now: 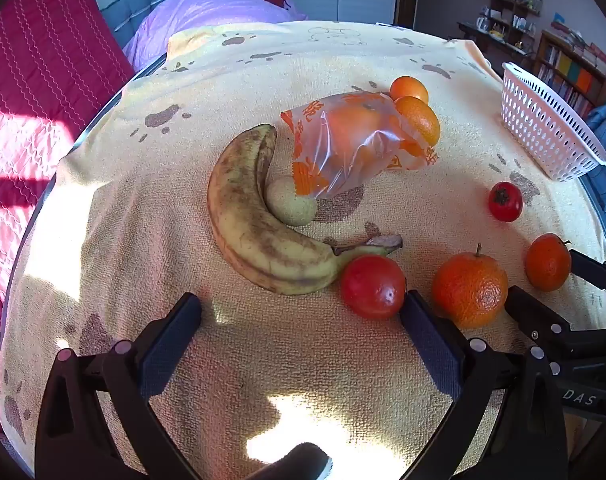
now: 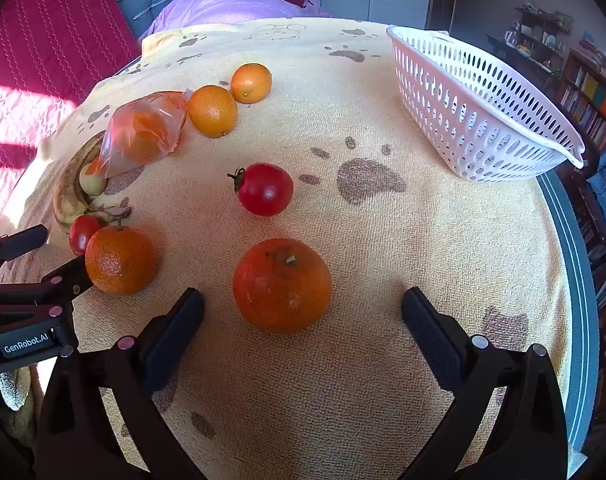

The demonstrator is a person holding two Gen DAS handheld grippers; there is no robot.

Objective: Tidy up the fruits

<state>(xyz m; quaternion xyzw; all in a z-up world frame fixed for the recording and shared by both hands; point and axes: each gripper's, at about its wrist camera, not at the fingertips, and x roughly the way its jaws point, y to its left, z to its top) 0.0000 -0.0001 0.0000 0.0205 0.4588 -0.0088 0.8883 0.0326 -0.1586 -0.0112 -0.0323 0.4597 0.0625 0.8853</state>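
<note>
Tongs agape, paw-print towel, bed

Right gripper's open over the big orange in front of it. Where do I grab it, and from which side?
Grip the big orange across its widest middle, coming straight ahead and down with the right gripper. It sits stem-up and round on the towel, clear of the tomato behind it, and the open jaws look wide enough to straddle it.

Fruits are sitting scattered on the towel: spotty banana curling around a pale green ball-ish fruit, bagged orange, two tomatoes, tangerines, white basket sitting empty far right.
</note>
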